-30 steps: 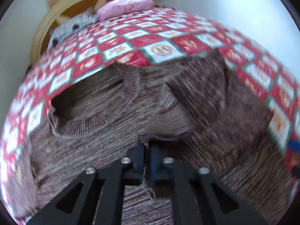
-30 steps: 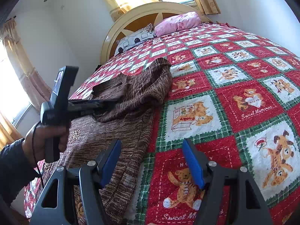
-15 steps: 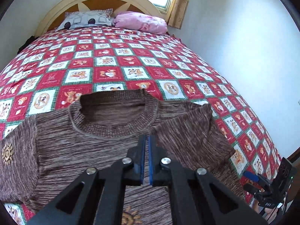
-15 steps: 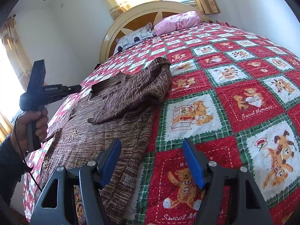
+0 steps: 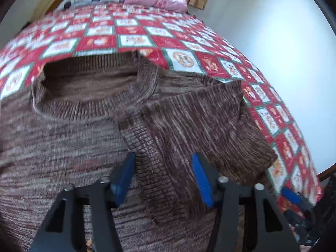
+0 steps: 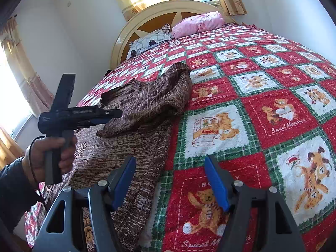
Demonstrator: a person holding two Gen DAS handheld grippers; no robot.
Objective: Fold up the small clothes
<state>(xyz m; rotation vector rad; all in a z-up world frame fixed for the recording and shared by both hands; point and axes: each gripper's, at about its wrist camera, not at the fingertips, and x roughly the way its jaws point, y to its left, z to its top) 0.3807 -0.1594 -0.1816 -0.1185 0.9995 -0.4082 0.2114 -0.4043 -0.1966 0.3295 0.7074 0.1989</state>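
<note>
A brown knitted sweater (image 5: pixel 63 147) lies flat on the bed, neck hole toward the headboard. Its right sleeve (image 5: pixel 189 130) is folded inward over the chest. My left gripper (image 5: pixel 163 176) is open and empty, hovering just above the folded sleeve's cuff end. In the right wrist view the sweater (image 6: pixel 130 142) lies at the left with the folded sleeve (image 6: pixel 155 103) on top, and the left gripper (image 6: pixel 117 113) hangs over it. My right gripper (image 6: pixel 170 180) is open and empty, low over the sweater's side edge and the quilt.
The bed has a red, green and white teddy-bear quilt (image 6: pixel 262 109). A pink pillow (image 6: pixel 197 24) and a grey patterned pillow (image 6: pixel 149 42) lie by the cream headboard (image 6: pixel 159 14). White walls lie to the right and curtained windows behind.
My left gripper, shut one second ago on the sleeve and still shut half a second ago, has opened. The sleeve now lies folded over the chest. My right gripper has not moved.
</note>
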